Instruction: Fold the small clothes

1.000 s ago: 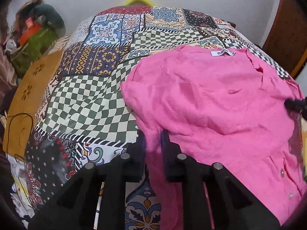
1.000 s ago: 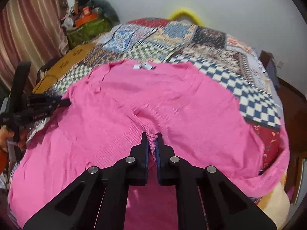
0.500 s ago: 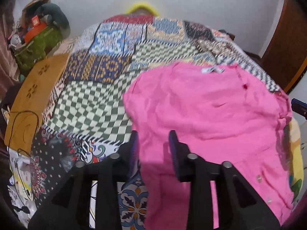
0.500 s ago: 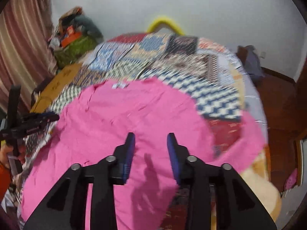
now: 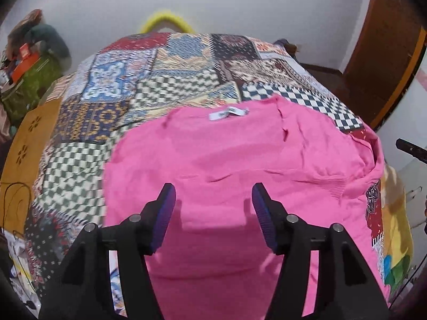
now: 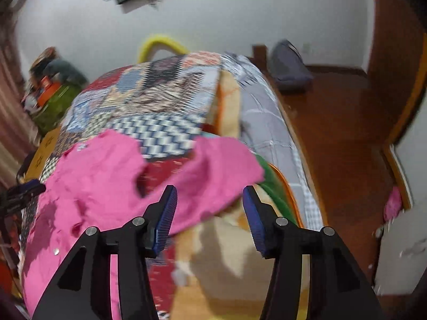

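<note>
Hovering above the pink top [image 5: 240, 160], the left gripper [image 5: 213, 208] had just been spreading its jaws and gripped nothing; the cloth lay flat beneath the gap, not between the pads. The right gripper [image 6: 209, 208] had likewise just been opening and stood released, with only the loose sleeve [image 6: 221, 165] and the bed's right edge showing past its fingers.

The pink top lay spread on the patchwork quilt [image 5: 133, 101], covering the near half of the bed and reaching to its right edge, while the far half of the quilt stayed bare. Its white neck label [image 5: 226, 112] pointed toward the far end of the bed and its hem toward the near edge, so its long axis seemed to run from near edge to far end. Small buttons [image 6: 56, 252] showed along the near part in the right wrist view.

One risk was the sleeve at the right edge: it lay partly over the side of the bed, and its weight could have dragged that side of the top askew, or it could have slipped further down before being folded in. Soft wrinkles across the chest could have been pressed into the fold too. A pinch taken too deep could also have caught the quilt along with the knit.
</note>
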{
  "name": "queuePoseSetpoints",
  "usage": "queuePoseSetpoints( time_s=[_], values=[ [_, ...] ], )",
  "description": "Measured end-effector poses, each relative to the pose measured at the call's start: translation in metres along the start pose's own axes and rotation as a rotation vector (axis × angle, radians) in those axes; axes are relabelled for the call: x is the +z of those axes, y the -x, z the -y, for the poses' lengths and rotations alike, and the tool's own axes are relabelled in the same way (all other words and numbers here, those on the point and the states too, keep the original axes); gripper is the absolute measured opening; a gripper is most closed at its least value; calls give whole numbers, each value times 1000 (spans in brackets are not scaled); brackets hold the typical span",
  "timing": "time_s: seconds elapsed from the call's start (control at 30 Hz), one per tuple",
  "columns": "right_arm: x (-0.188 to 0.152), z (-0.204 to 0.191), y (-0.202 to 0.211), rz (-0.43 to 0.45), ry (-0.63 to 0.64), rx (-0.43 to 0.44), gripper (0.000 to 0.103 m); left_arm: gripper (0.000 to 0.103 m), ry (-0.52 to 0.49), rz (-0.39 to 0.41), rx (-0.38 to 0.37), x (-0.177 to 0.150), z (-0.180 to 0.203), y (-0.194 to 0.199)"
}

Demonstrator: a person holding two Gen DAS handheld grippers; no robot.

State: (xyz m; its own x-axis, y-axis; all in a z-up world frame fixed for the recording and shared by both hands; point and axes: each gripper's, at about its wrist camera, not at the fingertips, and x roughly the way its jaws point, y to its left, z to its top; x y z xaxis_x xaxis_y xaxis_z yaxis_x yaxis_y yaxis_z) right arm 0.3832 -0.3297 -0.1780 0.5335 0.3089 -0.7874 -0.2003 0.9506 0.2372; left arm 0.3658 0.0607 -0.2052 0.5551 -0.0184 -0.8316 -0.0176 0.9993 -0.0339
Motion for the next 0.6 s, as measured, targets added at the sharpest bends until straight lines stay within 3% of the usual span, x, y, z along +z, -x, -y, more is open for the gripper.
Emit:
queuePoseSetpoints(
  time_s=[0.2,0.33,0.47,0.53,0.6],
  values=[
    [-2,36,-35,-63,-136,38,47,59,-19,-34,-3,5,17,-31],
    [2,39,-53,-73,-147,43,47,69,-33,-17,8,8,22,-41],
    [5,44,-74,-106,-181,67,47,73,-38,-8,8,9,22,-44],
    [5,44,-77,-98,-190,74,39,73,-33,-9,1,9,21,-44],
    [4,44,-72,-79,-186,79,21,73,-28,-12,-3,9,19,-43]
  ],
)
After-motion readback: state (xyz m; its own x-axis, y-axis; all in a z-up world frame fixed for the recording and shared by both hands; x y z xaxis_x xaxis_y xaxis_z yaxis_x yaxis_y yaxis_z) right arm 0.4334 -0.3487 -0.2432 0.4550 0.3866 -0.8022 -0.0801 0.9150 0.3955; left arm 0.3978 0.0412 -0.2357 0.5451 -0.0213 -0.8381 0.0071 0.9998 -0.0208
